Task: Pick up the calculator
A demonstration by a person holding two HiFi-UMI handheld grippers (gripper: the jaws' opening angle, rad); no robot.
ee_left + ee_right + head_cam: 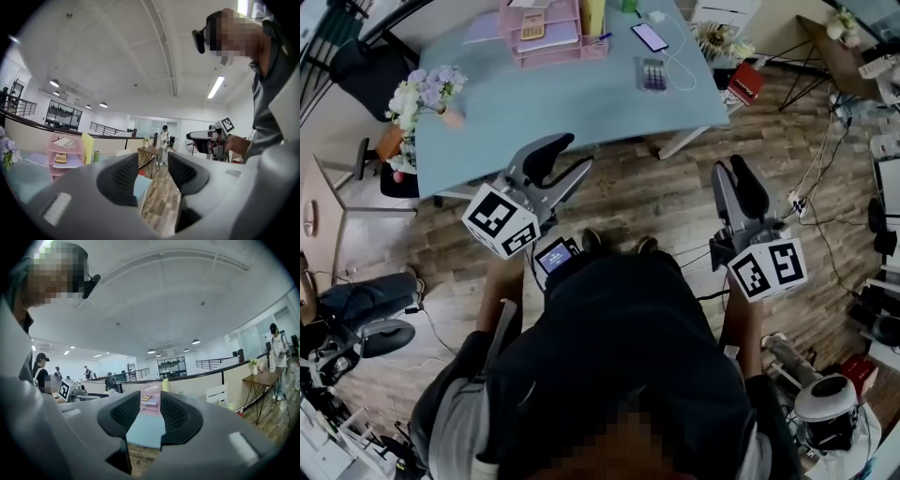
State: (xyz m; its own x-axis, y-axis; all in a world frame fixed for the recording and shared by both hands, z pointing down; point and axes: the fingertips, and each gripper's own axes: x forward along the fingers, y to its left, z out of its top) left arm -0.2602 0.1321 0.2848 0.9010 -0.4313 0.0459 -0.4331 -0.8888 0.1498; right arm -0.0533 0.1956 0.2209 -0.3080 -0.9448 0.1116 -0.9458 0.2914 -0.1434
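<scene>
**Both grippers held short of the table, calculators untouched**

- Person stands on wood floor facing a light blue table (pixel 581 108). Both grippers are at waist height, over the floor, well apart from anything on the table.
- Left gripper (pixel 567 161): fingers spread, with only floor and a table corner seen through the gap in the left gripper view. It holds nothing.
- Right gripper (pixel 729 169): fingers also spread. In the right gripper view the gap frames the table top and a pink tray rack (pixel 562 52) far off. It holds nothing.
- Yellow calculator (pixel 532 25) lies on the pink tray rack at the table's far side.
- Grey calculator (pixel 653 74) lies flat on the table right of the rack, near the edge, just beside a white cable (pixel 680 66).
- Phone (pixel 649 37) lies beyond the grey calculator.
- Flowers (pixel 427 89) stand at the table's left corner.
</scene>
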